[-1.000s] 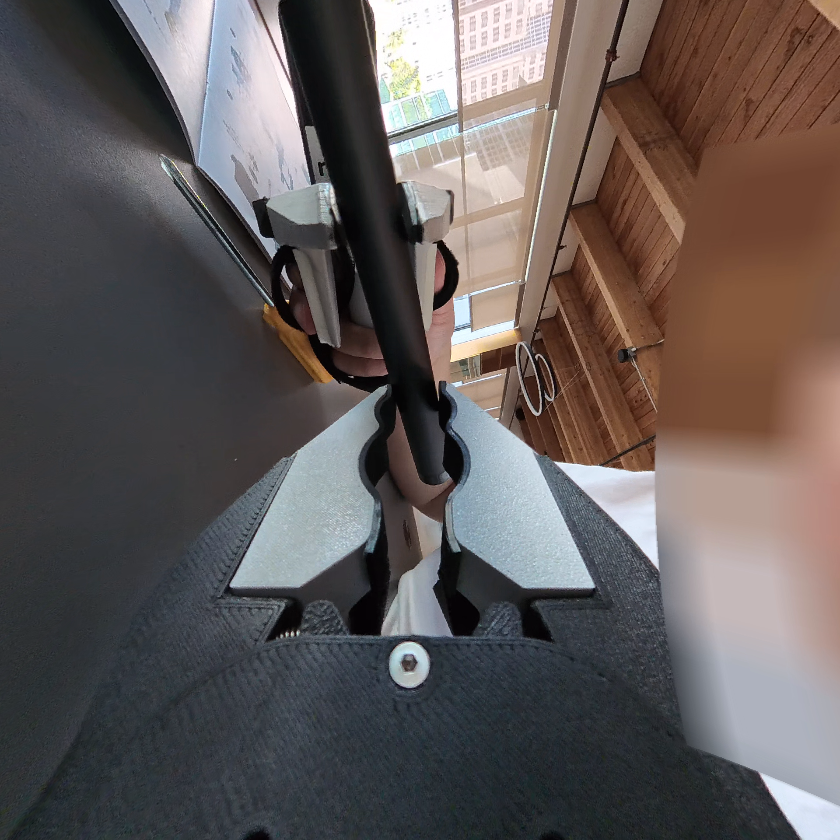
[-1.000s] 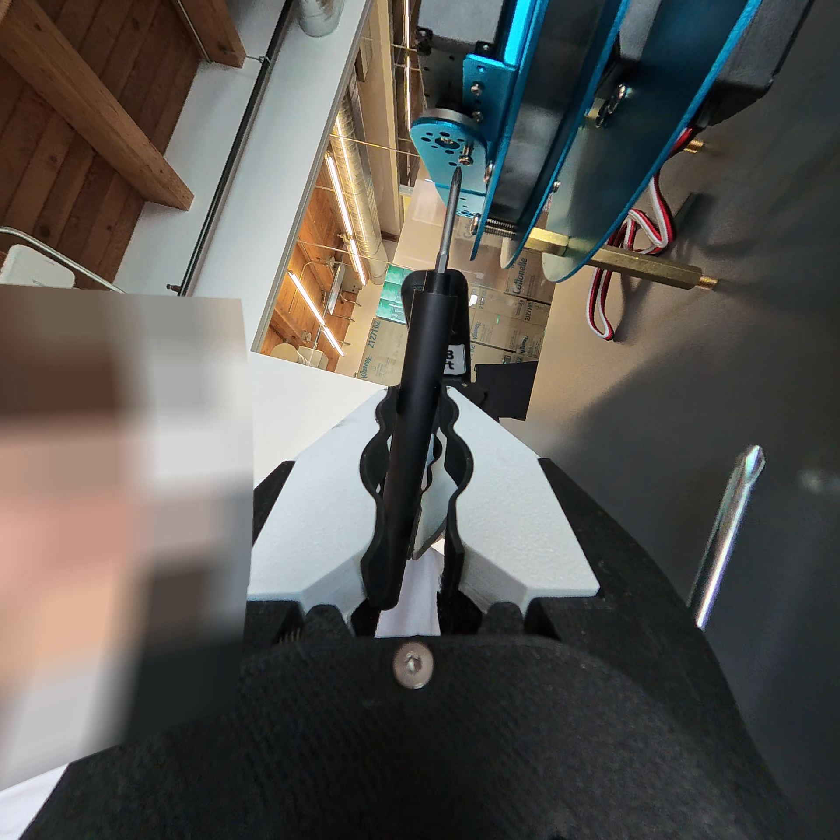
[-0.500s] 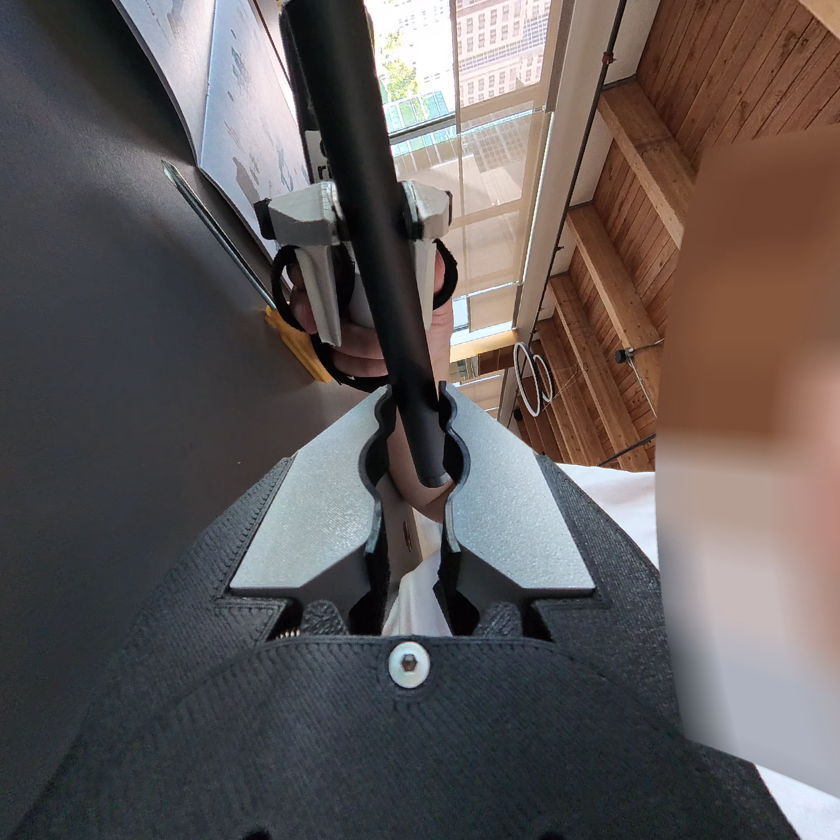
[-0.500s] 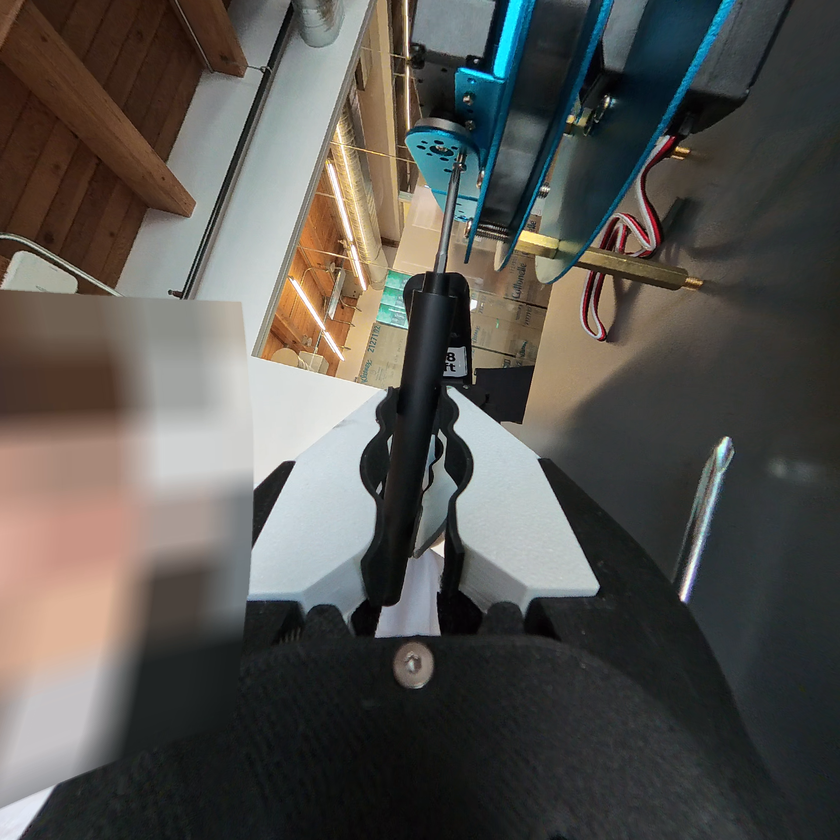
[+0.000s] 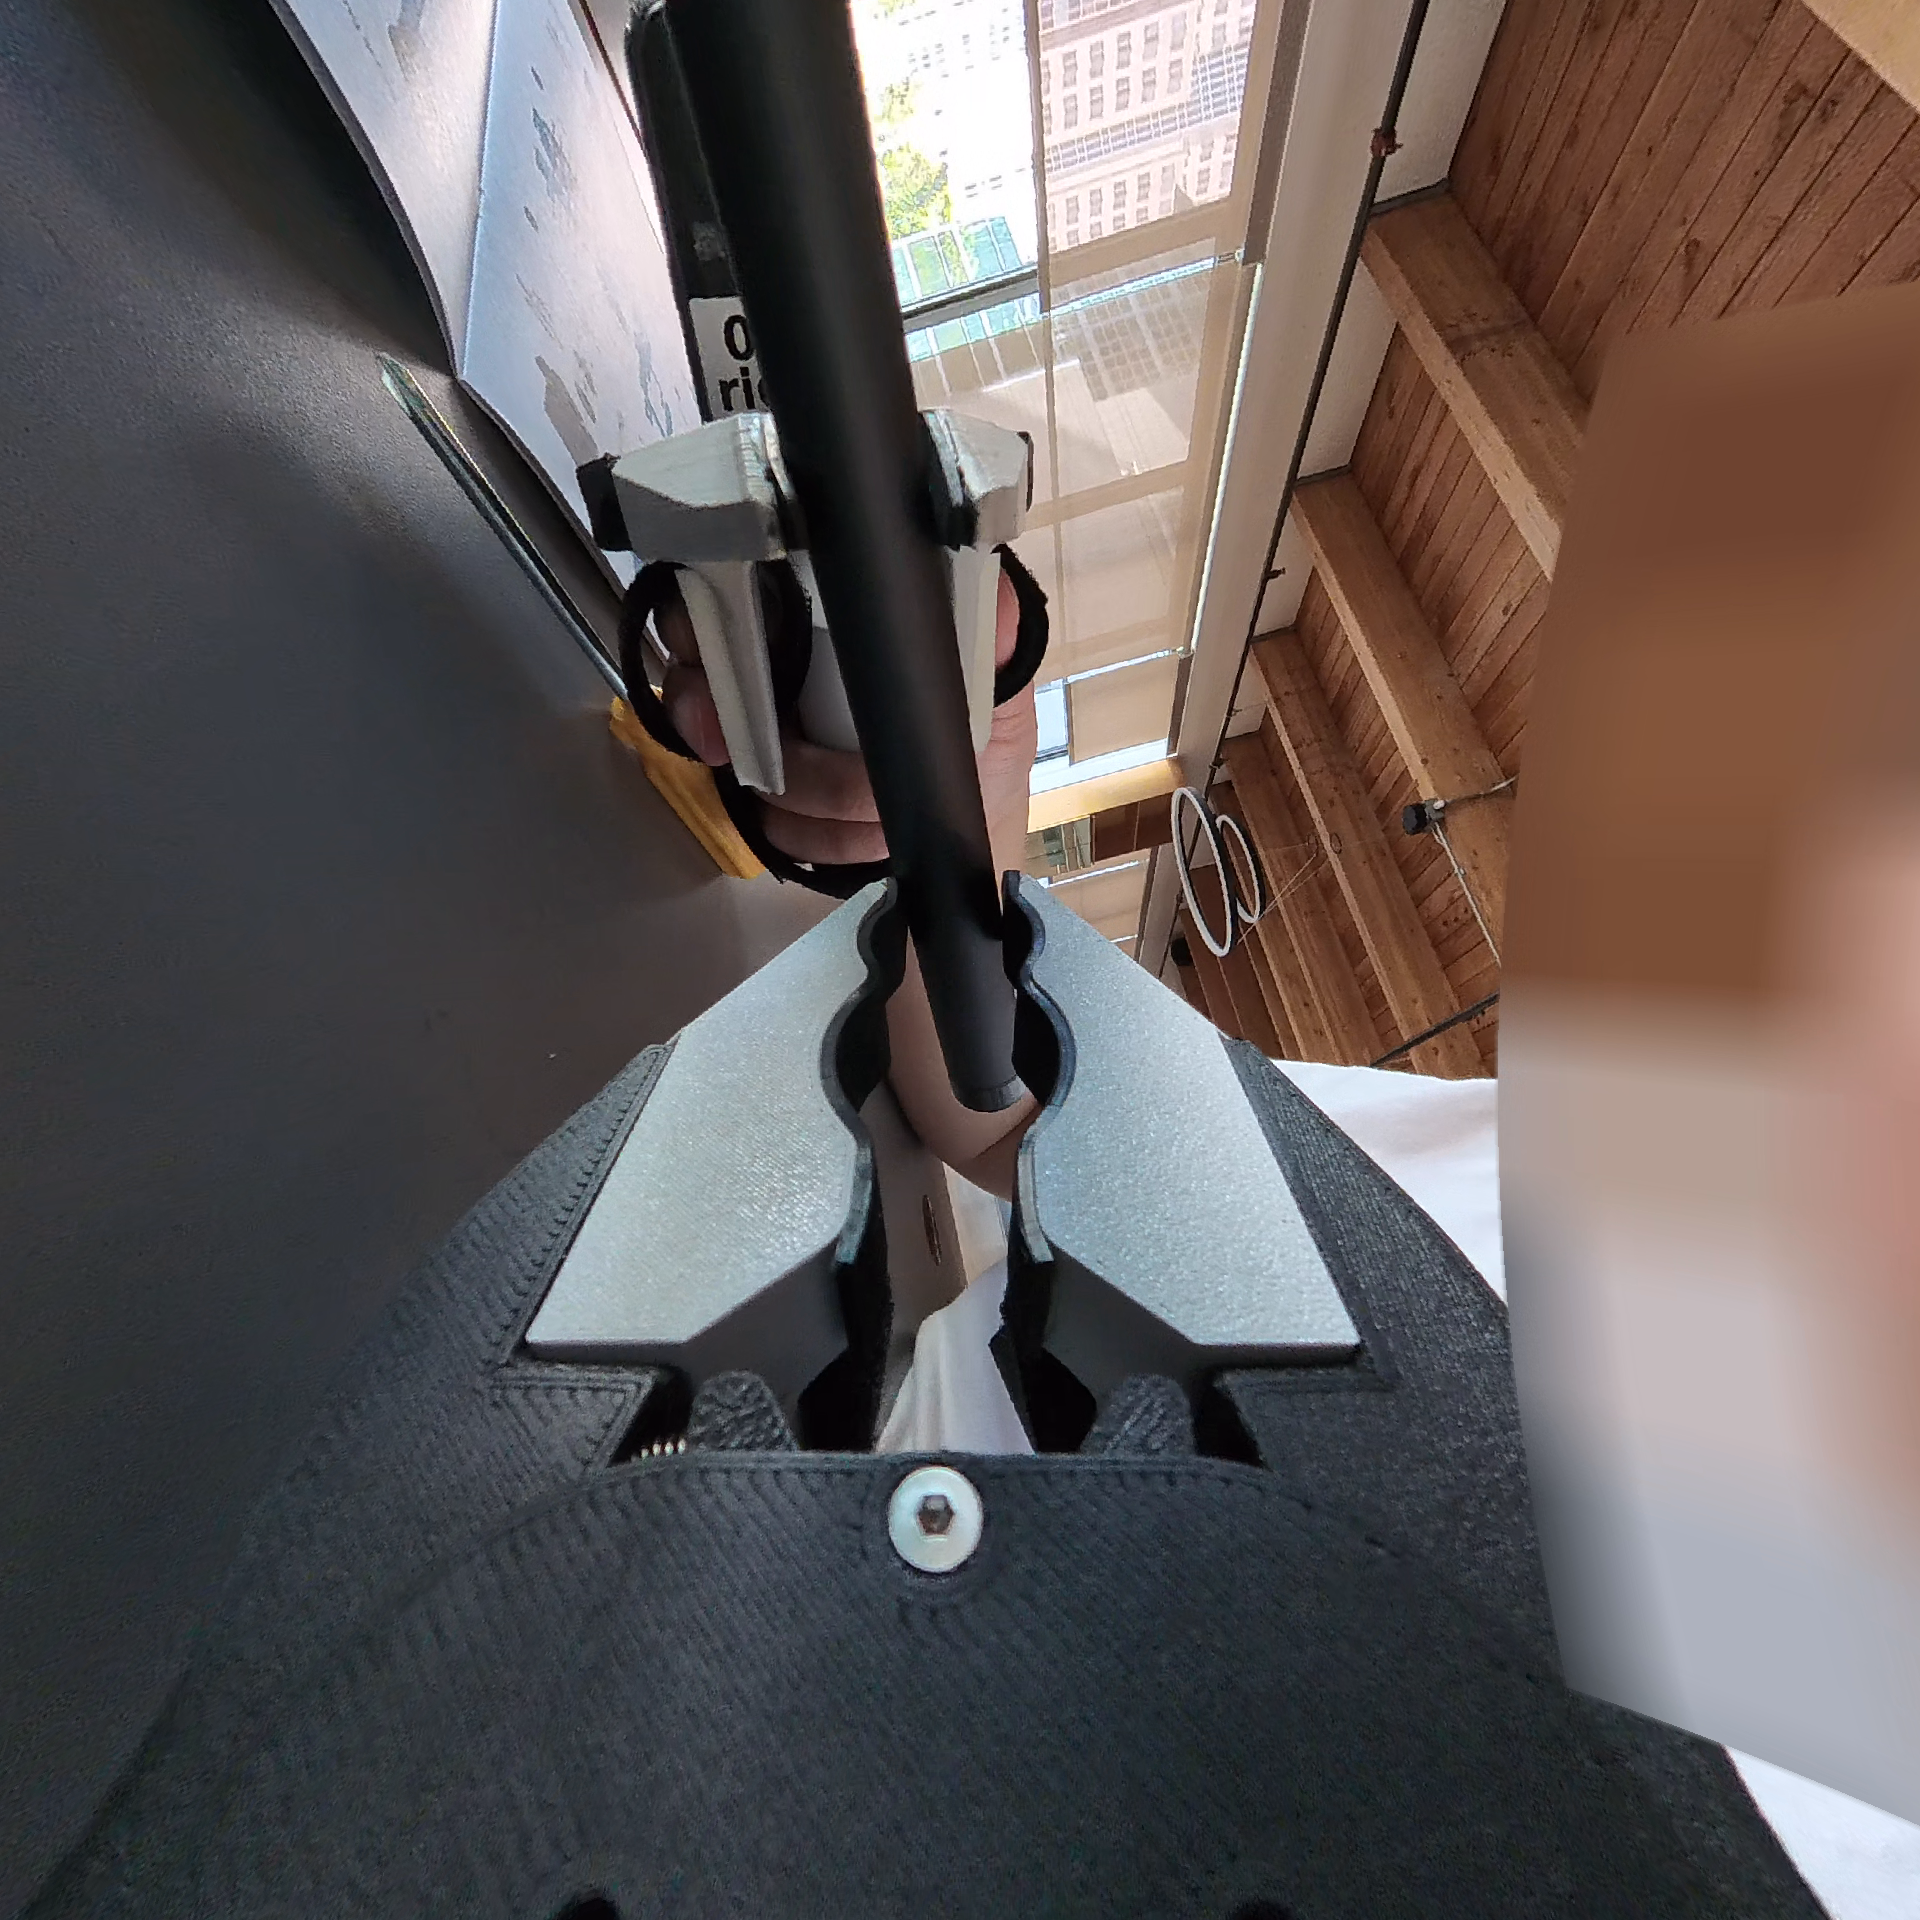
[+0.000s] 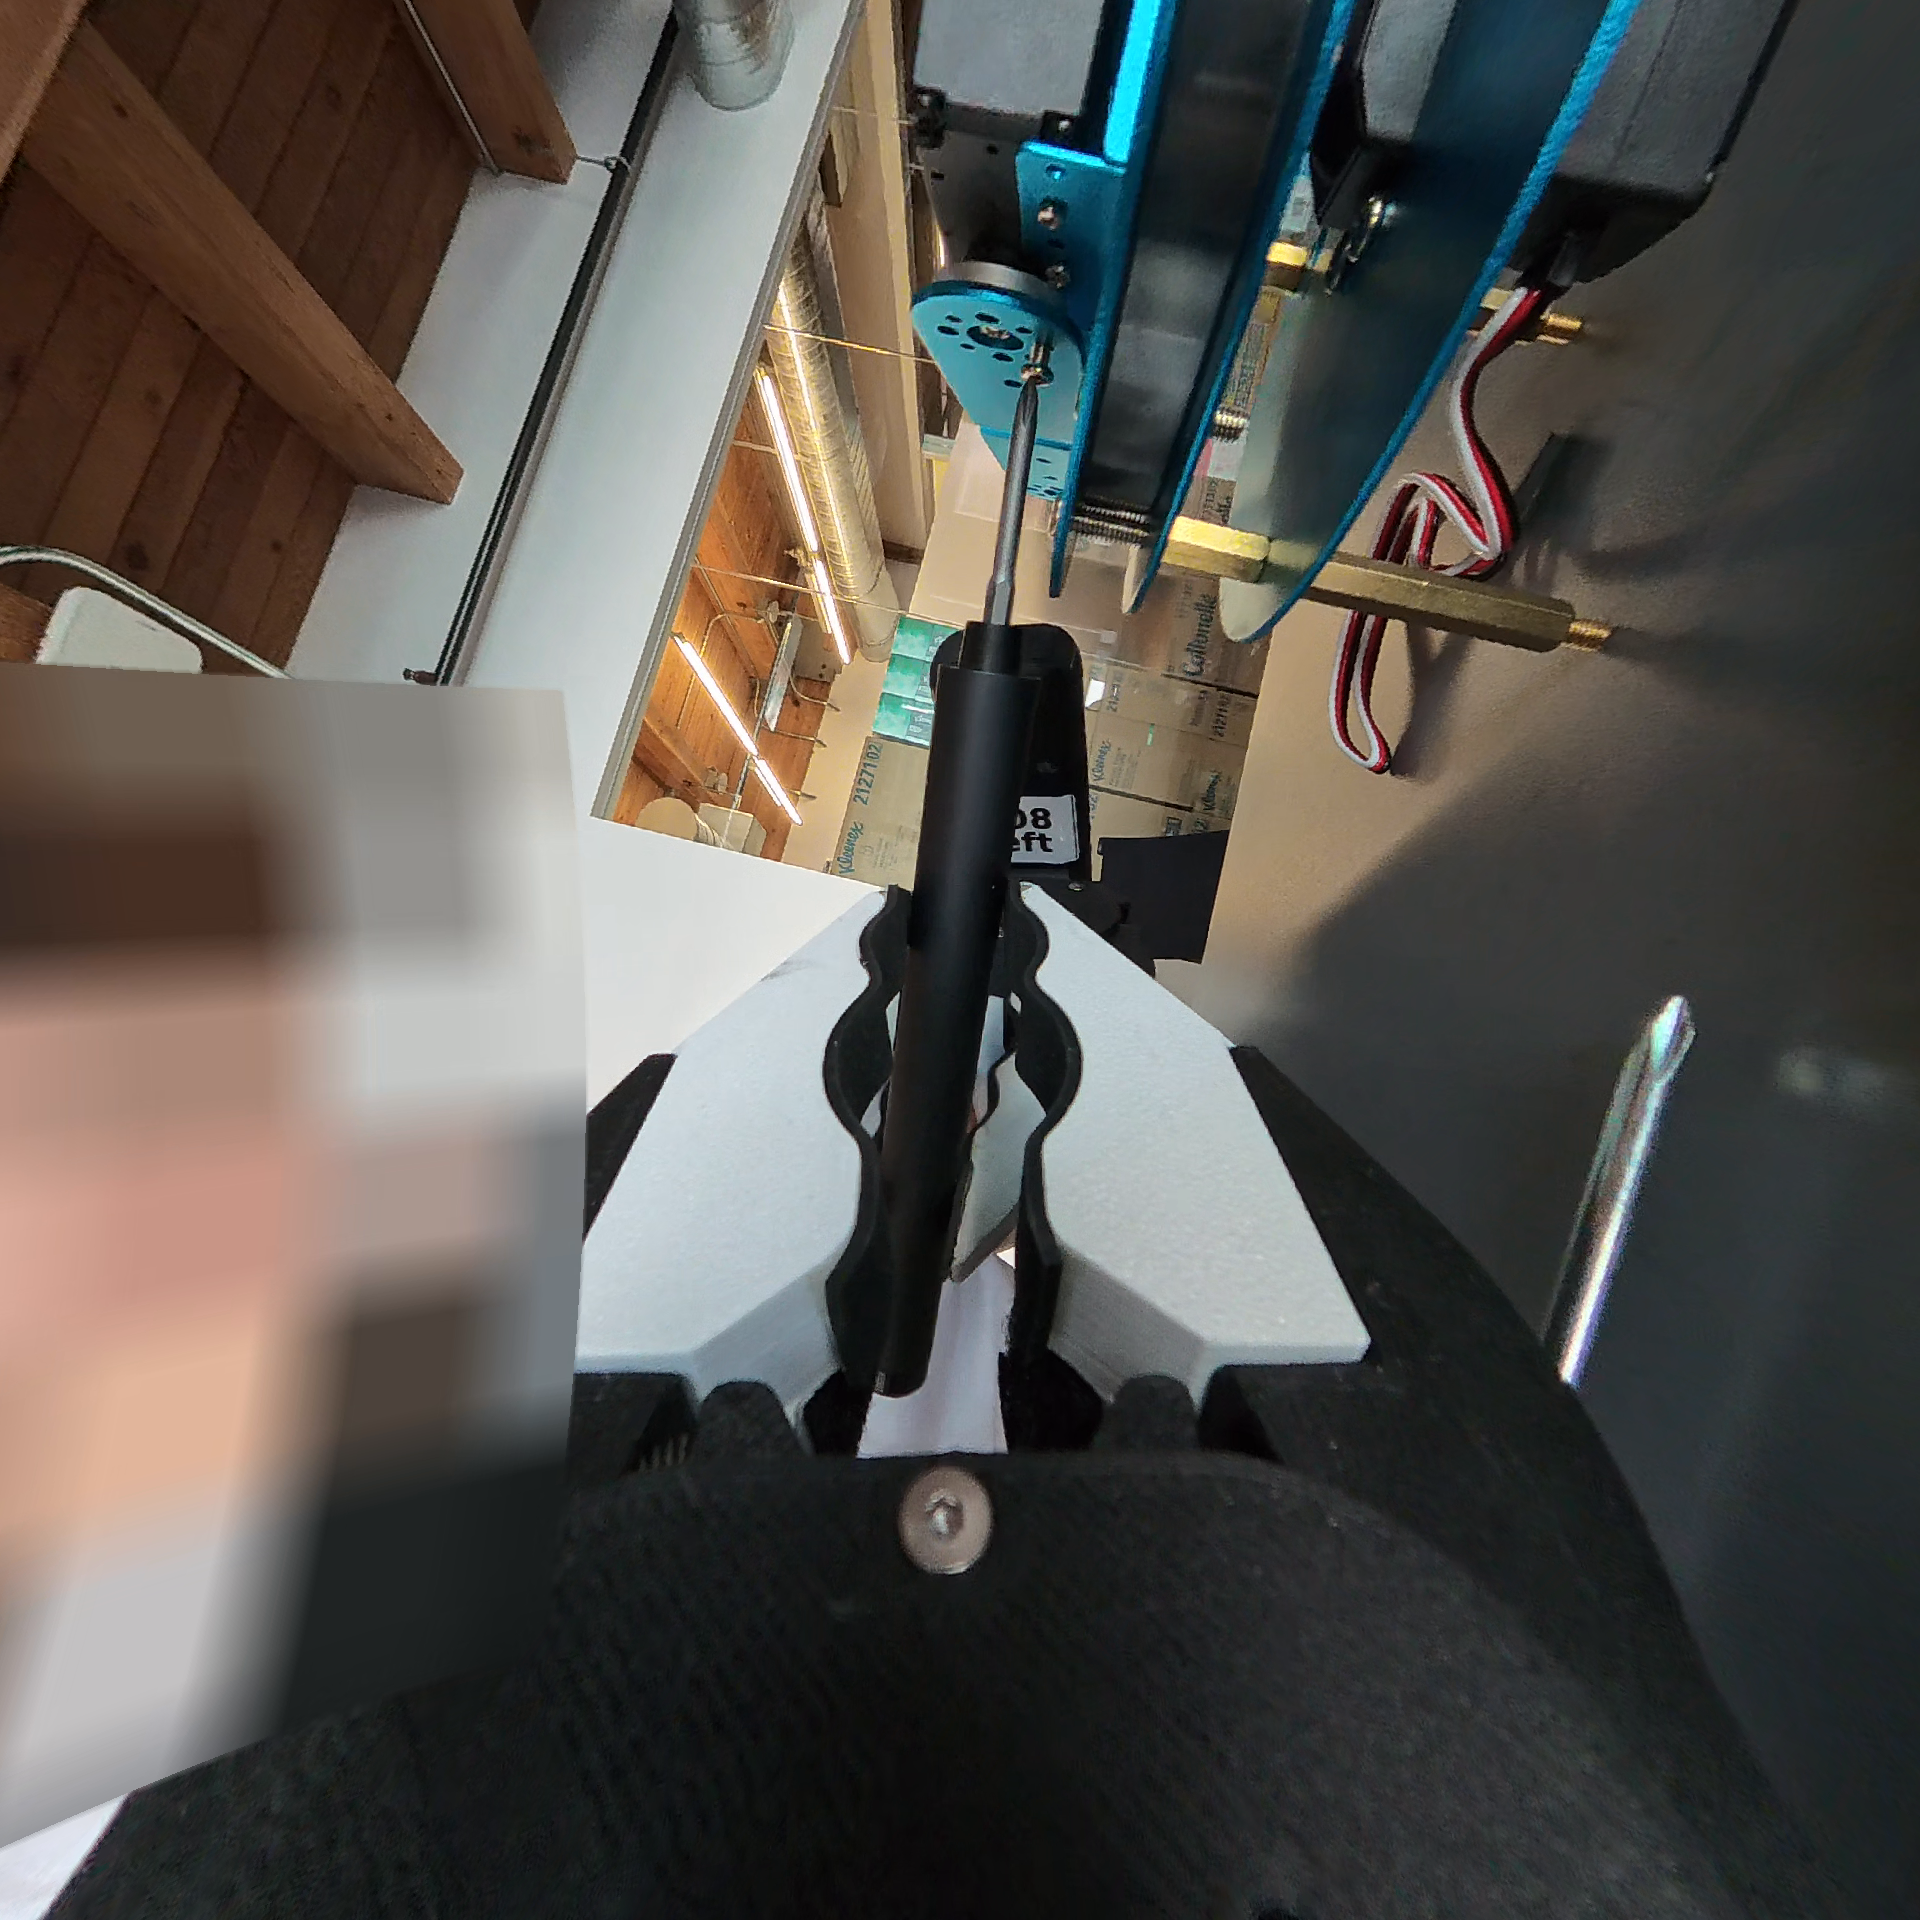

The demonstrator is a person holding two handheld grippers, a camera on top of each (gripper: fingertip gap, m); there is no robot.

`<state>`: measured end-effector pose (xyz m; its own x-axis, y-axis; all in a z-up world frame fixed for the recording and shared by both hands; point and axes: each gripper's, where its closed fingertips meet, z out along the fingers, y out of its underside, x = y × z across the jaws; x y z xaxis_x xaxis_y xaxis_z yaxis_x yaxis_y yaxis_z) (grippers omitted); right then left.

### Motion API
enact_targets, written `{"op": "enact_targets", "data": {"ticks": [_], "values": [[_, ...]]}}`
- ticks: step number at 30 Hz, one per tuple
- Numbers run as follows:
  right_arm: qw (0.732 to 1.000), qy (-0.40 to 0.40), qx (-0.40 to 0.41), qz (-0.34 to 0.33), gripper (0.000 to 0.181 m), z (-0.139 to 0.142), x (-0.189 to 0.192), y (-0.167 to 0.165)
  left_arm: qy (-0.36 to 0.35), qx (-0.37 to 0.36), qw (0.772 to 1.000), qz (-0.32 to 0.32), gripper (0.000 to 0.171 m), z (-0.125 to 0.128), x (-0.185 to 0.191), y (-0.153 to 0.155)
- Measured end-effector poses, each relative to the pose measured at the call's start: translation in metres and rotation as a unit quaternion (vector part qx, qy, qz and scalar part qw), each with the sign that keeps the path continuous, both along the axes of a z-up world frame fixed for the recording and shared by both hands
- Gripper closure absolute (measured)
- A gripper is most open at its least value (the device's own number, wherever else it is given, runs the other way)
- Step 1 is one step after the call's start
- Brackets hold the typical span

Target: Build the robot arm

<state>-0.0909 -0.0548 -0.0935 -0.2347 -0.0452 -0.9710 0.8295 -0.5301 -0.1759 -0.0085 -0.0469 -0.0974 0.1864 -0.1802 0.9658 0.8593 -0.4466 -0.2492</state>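
Between the left claw [image 5: 951, 997] tips: butt end of black screwdriver handle [image 5: 831, 416], clenched on it. Ahead, right claw [image 5: 831, 499] grips the same handle; yellow-handled tool [image 5: 686, 790] on dark desk [image 5: 208, 831] to its left.

Right view: right claw [image 6: 951, 1029] clenched on handle [image 6: 956, 935]; bit tip touches a screw on blue bracket [image 6: 997, 343]. Loose metal shaft [image 6: 1621, 1174] on desk, right.

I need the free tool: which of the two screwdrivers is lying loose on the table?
The steel-shafted screwdriver at right, lying untouched on the table. The black screwdriver is clamped in both grippers.

Dark table [image 6: 1714, 779] bearing steel screwdriver [image 6: 1621, 1174]
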Motion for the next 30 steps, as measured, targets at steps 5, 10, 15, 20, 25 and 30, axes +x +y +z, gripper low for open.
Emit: {"op": "enact_targets", "data": {"ticks": [5,10,15,20,25,30], "values": [[1.000,-0.001,0.000,-0.003,0.165,0.000,-0.001,0.000,-0.002,0.003,1.000,0.003,0.154,0.001,-0.001,0.000],[1.000,0.000,0.013,-0.013,0.164,0.001,-0.002,0.000,-0.031,0.015,0.999,0.003,0.154,0.005,-0.001,0.000],[0.999,0.003,0.043,-0.028,0.160,0.003,-0.003,0.001,-0.077,0.038,0.996,0.000,0.154,0.012,-0.002,-0.001],[0.993,0.004,0.111,-0.034,0.164,0.000,-0.004,0.000,-0.083,0.035,0.996,0.004,0.155,0.009,-0.002,0.000],[0.978,0.002,0.203,-0.043,0.163,-0.003,-0.005,0.001,-0.093,0.035,0.995,0.011,0.155,0.009,-0.003,0.001],[0.968,0.007,0.243,-0.057,0.161,-0.002,-0.007,0.001,-0.112,0.049,0.992,0.013,0.155,0.014,-0.005,0.000]]}}
